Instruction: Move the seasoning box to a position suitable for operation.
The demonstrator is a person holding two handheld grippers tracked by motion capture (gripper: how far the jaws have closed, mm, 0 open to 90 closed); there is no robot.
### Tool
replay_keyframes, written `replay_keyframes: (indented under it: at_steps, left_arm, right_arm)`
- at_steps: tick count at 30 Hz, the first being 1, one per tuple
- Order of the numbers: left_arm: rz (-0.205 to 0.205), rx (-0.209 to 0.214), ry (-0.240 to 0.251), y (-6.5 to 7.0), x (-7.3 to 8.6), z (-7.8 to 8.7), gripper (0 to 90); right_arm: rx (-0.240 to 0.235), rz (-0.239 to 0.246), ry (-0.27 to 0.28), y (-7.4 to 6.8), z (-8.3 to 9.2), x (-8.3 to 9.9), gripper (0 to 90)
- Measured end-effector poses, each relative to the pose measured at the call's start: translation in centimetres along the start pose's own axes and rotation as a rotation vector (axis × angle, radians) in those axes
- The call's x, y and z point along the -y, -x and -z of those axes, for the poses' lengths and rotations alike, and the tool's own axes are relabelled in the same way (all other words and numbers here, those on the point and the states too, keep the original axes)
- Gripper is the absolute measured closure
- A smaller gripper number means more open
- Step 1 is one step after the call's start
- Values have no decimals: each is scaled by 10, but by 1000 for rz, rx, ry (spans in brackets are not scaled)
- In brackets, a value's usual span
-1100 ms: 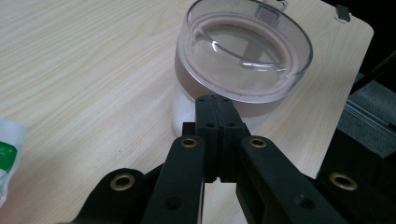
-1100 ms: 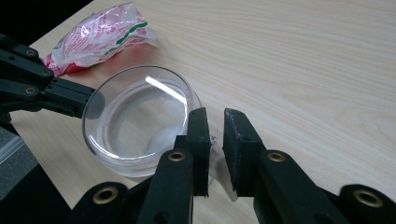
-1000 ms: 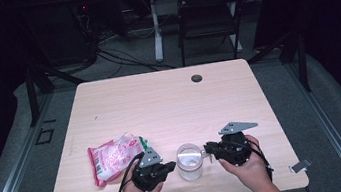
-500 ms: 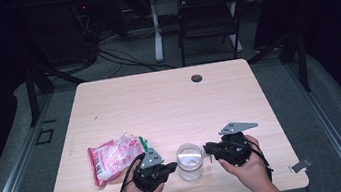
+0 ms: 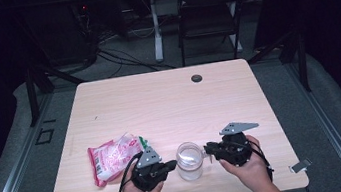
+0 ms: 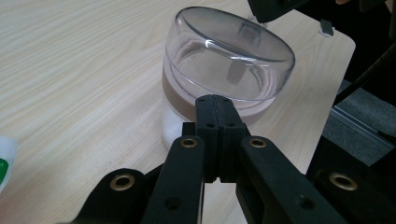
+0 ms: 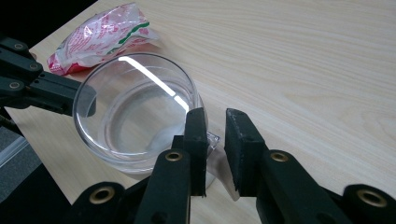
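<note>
Since the earlier pictures both hands and the cup have kept their places near the table's near edge; the only change is at the right gripper (image 5: pixel 210 149), whose jaws have just been opening a little. In the right gripper view they stand slightly parted with a narrow gap between them, right at the rim of the clear plastic cup (image 7: pixel 135 114), and whether a bit of the rim lies between them cannot be told. The left gripper (image 5: pixel 172 165) is clenched, its two pads pressed flat together with nothing between them, its tip just at the cup's left side. The cup stands upright on the wooden table (image 5: pixel 169 101) between the two grippers, close to the near edge and about the middle of its width. To the left and a little farther off lies a crinkled red and white bag (image 5: pixel 111 157) with a green corner. Near the far edge sits a small dark round cap (image 5: pixel 197 78).
</note>
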State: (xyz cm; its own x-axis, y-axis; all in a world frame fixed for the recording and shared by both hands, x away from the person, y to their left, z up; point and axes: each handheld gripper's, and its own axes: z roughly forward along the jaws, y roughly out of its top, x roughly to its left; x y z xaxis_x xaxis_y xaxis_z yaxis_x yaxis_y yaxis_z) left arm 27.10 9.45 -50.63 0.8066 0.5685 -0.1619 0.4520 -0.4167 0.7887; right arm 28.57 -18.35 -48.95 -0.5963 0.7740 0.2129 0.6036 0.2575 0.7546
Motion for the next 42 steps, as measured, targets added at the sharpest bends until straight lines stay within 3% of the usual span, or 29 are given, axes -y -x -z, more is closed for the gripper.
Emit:
replay_keyframes:
  at_steps: [6, 19, 36, 42]
  left_arm:
    - [-7, 2, 17, 1, -4, 3, 900]
    - [-11, -2, 42, 4, -9, 6, 900]
    - [-28, 7, 35, 9, -15, 3, 900]
    - [-43, 5, 26, 12, -20, 3, 900]
  right_arm:
    - [9, 14, 4, -2, 1, 2, 782]
    - [7, -10, 21, 2, 1, 5, 779]
    - [2, -19, 20, 4, 1, 6, 780]
    - [17, -5, 28, 3, 4, 6, 738]
